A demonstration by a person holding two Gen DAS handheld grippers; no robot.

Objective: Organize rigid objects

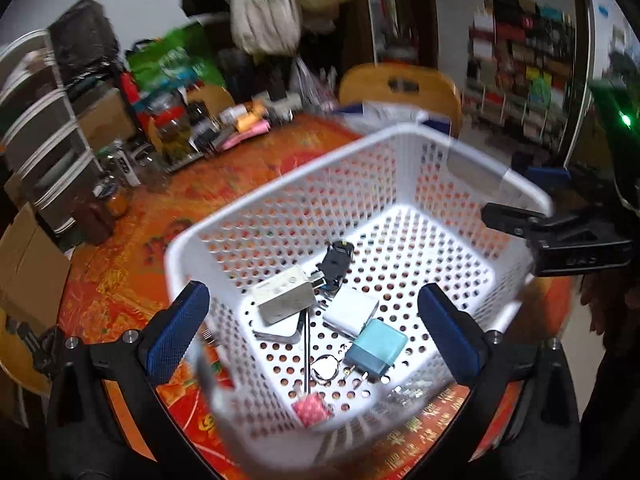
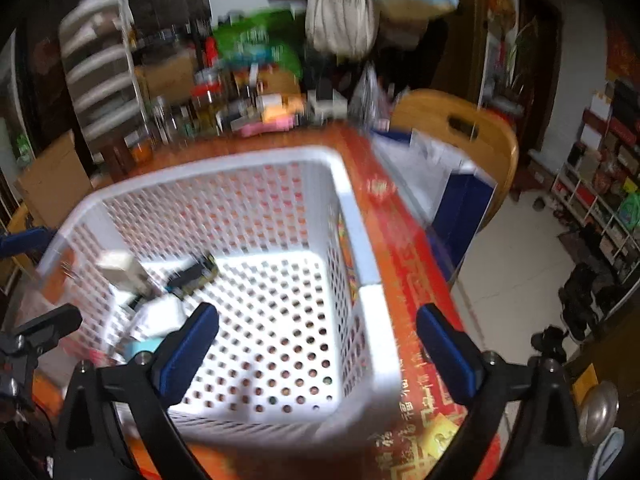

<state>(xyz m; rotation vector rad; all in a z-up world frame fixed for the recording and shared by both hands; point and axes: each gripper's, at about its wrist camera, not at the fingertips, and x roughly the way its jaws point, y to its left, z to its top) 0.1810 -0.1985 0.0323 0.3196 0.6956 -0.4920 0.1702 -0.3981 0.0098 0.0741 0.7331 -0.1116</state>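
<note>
The left gripper [image 1: 314, 330] is nearest, its two blue fingers [image 1: 176, 332] spread wide with nothing between them. It hangs over the near rim of the white basket [image 1: 280, 184], one finger outside the left wall and one inside. Down on the holey floor, between the fingers, lie a blue charger [image 1: 376, 346], a white charger [image 1: 351, 312] touching it, and a grey box [image 1: 285, 298] beside that. A black clip thing [image 1: 336, 258] sits just behind them. A thin metal rod [image 1: 307, 354] runs toward the near wall, ending by a small pink block [image 1: 313, 408]. A little wire ring [image 1: 326, 366] lies next to the rod.

The right gripper [image 2: 318, 354] is also spread wide and holds nothing. It hangs over the near right corner of the basket [image 2: 372, 320], with one finger [image 2: 448, 354] outside above the table. All the small things are bunched at the basket's left side in this blurry view.

The basket stands on an orange-red table [image 1: 132, 232]. Jars and bottles [image 1: 176, 128] crowd the table's far edge, and a wooden chair [image 1: 400, 84] stands behind it.
</note>
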